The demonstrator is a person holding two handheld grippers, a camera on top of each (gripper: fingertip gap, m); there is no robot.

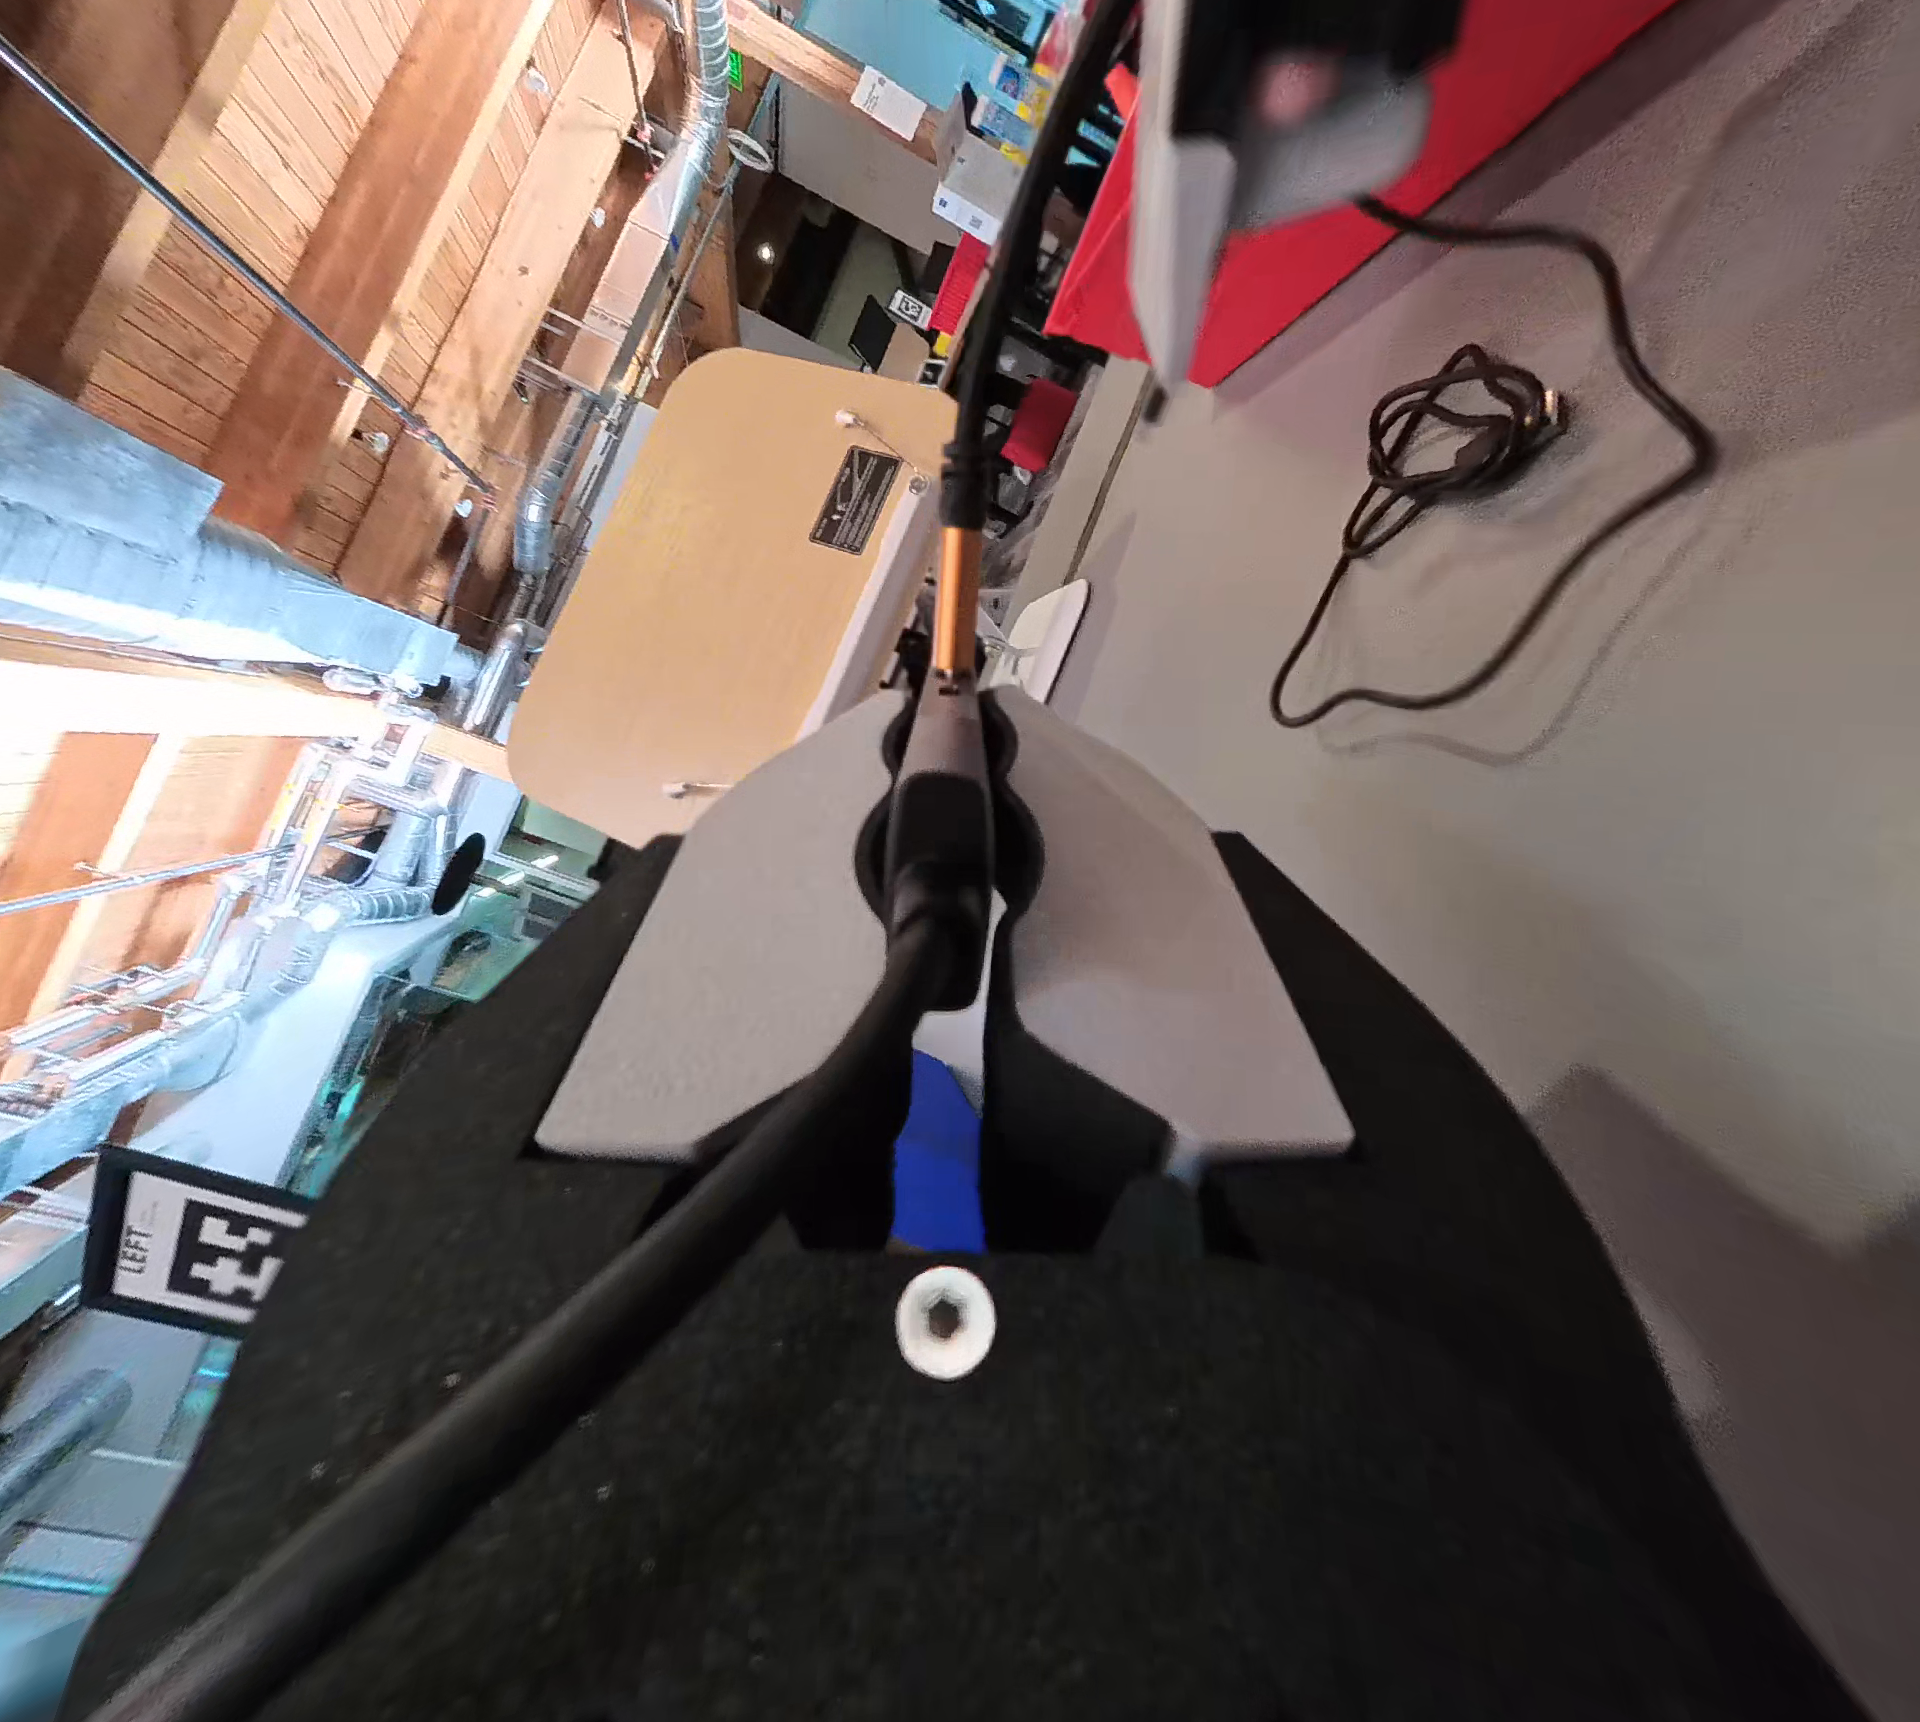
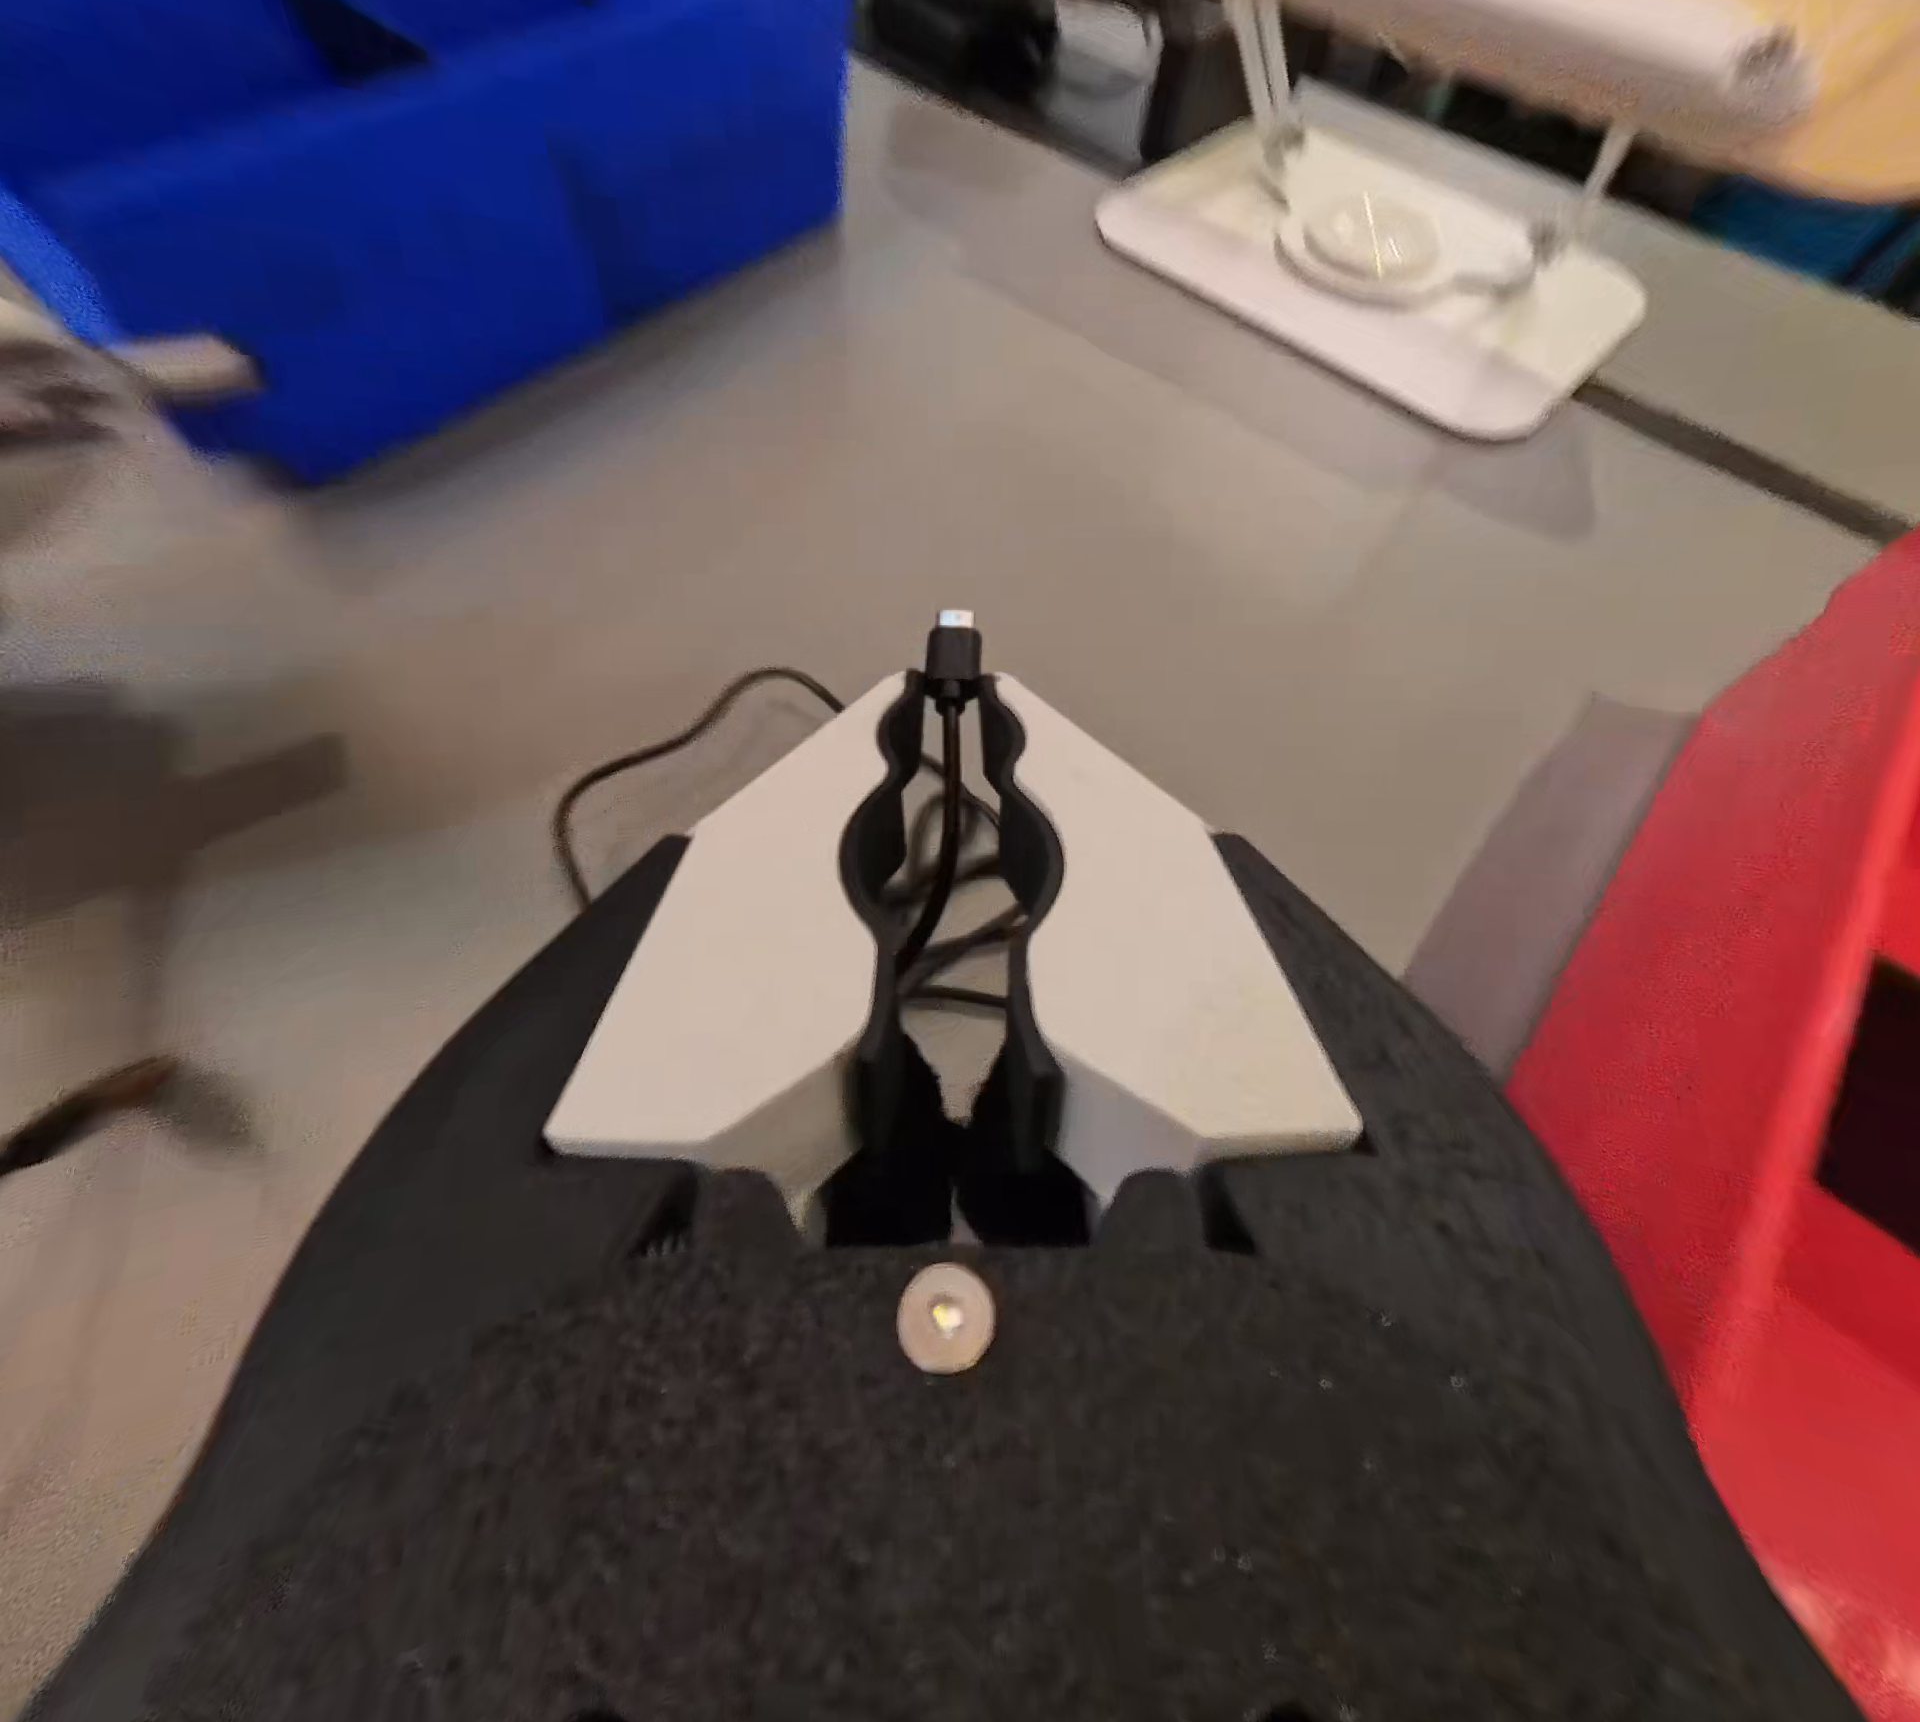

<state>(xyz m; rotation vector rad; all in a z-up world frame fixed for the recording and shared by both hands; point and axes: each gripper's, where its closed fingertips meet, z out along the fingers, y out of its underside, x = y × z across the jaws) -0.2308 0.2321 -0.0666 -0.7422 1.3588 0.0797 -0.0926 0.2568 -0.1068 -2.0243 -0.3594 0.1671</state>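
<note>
Left gripper [image 1: 948,716] clamped on a thick black cable's connector [image 1: 940,851], long axis along the fingers, orange metal tip [image 1: 954,597] pointing forward toward the tilted pale wooden stand [image 1: 717,592]. Right gripper [image 2: 954,685] pinched shut on a thin black cable's small plug [image 2: 954,649], metal end pointing forward over the grey table [image 2: 1039,477], left of the red bin [image 2: 1714,1049].

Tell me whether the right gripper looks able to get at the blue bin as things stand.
Probably yes for the path: bare grey table lies between the right gripper and the blue bin, ahead to its left. But it is shut on a black cable plug, so it cannot grasp anything more.
</note>
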